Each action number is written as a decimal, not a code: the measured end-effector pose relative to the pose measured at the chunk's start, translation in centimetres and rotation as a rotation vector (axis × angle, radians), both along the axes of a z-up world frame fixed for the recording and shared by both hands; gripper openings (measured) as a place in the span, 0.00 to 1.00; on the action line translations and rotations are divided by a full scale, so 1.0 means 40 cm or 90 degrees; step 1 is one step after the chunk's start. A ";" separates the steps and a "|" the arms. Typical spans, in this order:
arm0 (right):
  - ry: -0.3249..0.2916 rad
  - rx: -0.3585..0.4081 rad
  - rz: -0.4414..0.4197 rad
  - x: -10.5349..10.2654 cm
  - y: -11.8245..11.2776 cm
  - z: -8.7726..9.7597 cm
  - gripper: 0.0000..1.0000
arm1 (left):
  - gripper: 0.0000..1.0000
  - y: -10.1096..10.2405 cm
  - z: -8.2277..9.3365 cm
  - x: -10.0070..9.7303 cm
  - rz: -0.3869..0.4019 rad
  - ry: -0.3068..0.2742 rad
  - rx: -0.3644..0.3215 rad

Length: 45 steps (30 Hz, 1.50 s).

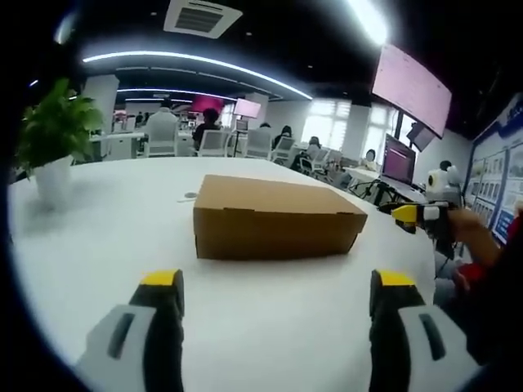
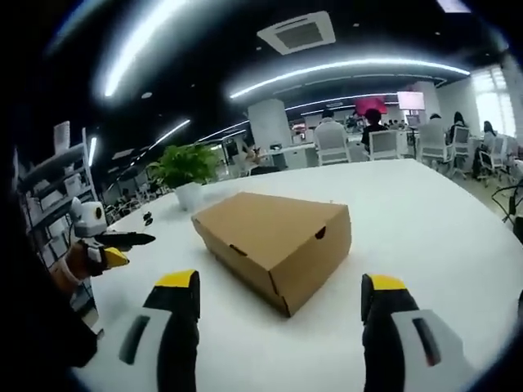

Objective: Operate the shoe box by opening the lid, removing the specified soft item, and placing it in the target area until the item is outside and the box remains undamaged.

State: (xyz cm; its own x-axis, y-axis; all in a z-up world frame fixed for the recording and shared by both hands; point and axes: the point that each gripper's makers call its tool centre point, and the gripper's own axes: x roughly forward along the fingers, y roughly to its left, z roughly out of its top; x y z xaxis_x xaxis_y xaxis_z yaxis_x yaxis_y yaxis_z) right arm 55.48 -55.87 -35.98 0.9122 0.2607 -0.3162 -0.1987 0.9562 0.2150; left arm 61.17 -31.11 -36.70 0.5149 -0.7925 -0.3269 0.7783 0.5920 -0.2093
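Over on the far left of the left gripper view, a potted plant sits on the white table, well apart from everything else. Moving right, the left gripper has its yellow-tipped jaws spread wide with nothing between them, hovering above the tabletop. Right past them, mid-table, is the shoe box, plain brown cardboard, lid shut flat. Further right, the right gripper pokes in from the edge, held in a hand, just beside the box's end but not touching it.

Same deal in the right gripper view: the left gripper comes in from the left, then the plant behind, then the closed shoe box corner-on. The right gripper is spread wide too, empty, short of the box.
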 end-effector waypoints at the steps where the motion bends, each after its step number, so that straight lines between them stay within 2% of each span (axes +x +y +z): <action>1: 0.000 0.002 0.000 0.001 0.000 -0.001 0.83 | 0.97 0.000 0.000 0.000 0.000 0.000 -0.001; 6: 0.005 0.037 -0.008 0.022 -0.006 -0.011 0.83 | 0.96 -0.001 -0.001 0.005 0.001 -0.004 -0.005; 21: -0.012 0.068 -0.015 0.084 -0.018 -0.007 0.82 | 0.94 -0.016 -0.007 0.007 -0.004 -0.009 -0.002; 29: -0.008 0.073 -0.013 0.098 -0.013 -0.012 0.82 | 0.94 -0.018 -0.013 0.003 -0.004 -0.011 0.001; 33: -0.003 0.078 -0.015 0.110 -0.022 -0.022 0.81 | 0.93 -0.019 -0.011 0.003 -0.009 -0.033 0.004; 41: 0.002 0.114 -0.010 0.142 -0.026 -0.034 0.80 | 0.93 -0.029 -0.024 0.009 -0.010 -0.028 0.004; 45: 0.006 0.115 -0.010 0.157 -0.025 -0.042 0.80 | 0.92 -0.021 -0.039 0.009 -0.008 -0.026 0.014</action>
State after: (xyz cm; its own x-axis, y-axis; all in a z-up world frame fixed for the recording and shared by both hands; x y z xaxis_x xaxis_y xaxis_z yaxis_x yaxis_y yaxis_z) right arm 61.75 -56.86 -37.65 0.9135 0.3002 -0.2747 -0.1815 0.9048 0.3851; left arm 61.52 -31.95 -38.28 0.5178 -0.7923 -0.3228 0.7935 0.5858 -0.1648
